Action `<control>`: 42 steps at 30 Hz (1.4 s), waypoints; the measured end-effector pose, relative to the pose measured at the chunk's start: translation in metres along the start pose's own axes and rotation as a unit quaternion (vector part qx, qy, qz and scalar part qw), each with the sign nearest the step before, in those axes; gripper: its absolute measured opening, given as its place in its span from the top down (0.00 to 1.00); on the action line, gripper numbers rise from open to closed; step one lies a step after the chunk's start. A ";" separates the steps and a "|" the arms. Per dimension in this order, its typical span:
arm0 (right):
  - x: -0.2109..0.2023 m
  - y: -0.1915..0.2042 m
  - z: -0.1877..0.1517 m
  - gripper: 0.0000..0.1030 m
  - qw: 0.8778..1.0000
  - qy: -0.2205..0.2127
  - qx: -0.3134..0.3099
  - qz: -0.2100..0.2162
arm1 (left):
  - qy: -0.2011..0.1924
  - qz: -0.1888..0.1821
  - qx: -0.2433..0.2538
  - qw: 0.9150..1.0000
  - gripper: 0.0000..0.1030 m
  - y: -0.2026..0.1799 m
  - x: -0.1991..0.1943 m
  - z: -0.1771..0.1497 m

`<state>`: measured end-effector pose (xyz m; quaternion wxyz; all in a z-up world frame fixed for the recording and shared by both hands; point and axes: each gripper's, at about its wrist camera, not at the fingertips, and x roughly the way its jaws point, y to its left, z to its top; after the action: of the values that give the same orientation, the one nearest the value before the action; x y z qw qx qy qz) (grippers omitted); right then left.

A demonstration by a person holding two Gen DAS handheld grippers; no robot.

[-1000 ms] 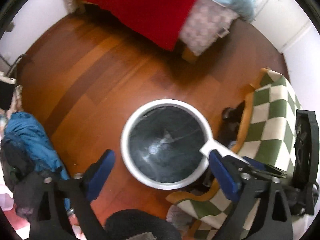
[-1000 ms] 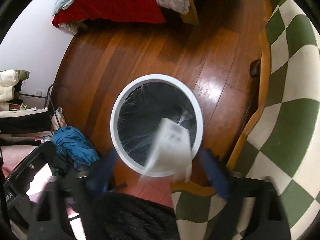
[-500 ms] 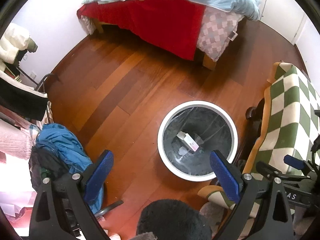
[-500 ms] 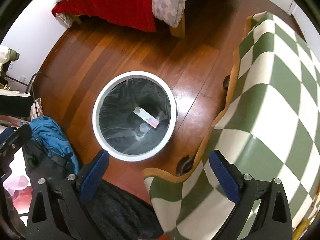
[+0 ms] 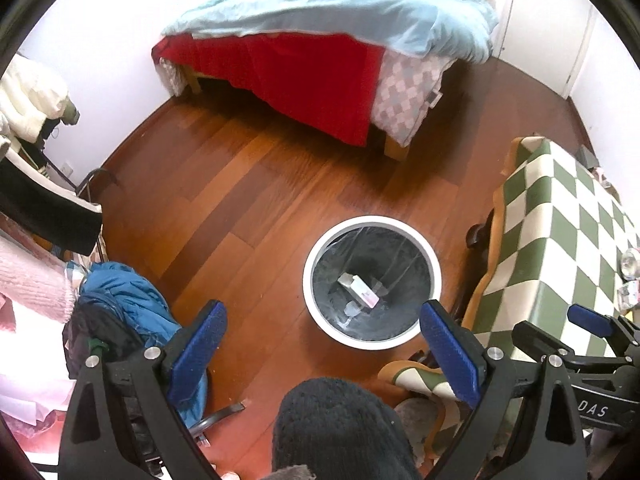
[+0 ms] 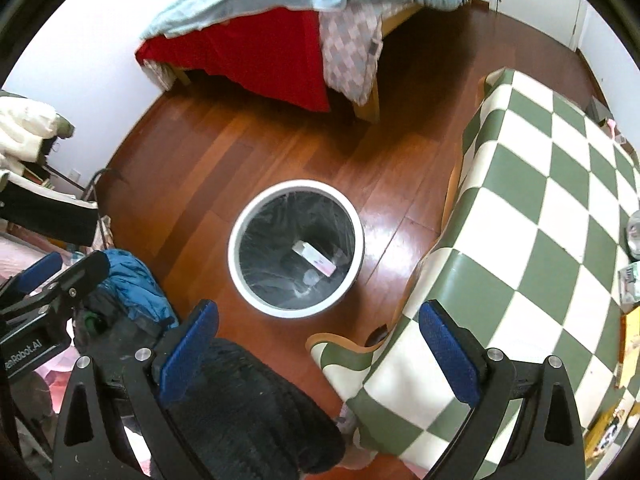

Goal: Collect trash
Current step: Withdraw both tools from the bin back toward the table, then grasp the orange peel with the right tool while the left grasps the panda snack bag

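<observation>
A round white bin (image 5: 320, 312) (image 6: 236, 264) with a dark liner stands on the wooden floor. Inside it lies a small white box with a pink end (image 5: 359, 290) (image 6: 314, 258). My left gripper (image 5: 322, 354) hangs high above the floor, open, with nothing between its blue pads. My right gripper (image 6: 320, 346) is also open and empty, above the bin's near side and the table's edge. Loose small items (image 6: 630, 276) lie on the checked tabletop at the far right.
A table with a green and white checked cloth (image 6: 540, 208) (image 5: 560, 240) stands right of the bin. A bed with red and light blue covers (image 5: 320, 48) fills the back. Blue clothing (image 5: 128, 300) is heaped at the left. A dark knitted shape (image 6: 248, 412) lies below the grippers.
The white box has dropped from my right gripper into the bin. Both grippers have risen away from the bin, which now looks smaller.
</observation>
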<state>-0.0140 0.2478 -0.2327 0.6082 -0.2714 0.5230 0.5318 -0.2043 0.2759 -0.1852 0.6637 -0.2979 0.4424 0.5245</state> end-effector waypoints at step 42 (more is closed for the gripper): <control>-0.169 -0.464 -0.283 0.14 0.882 -0.072 0.455 -0.102 | 0.123 -0.244 0.235 0.933 0.05 -0.412 -0.023 -0.136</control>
<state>0.3387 -0.1979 -0.2681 0.7517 0.0225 0.6315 0.1886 0.1525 0.0367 -0.2513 0.7623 -0.2945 0.5452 0.1869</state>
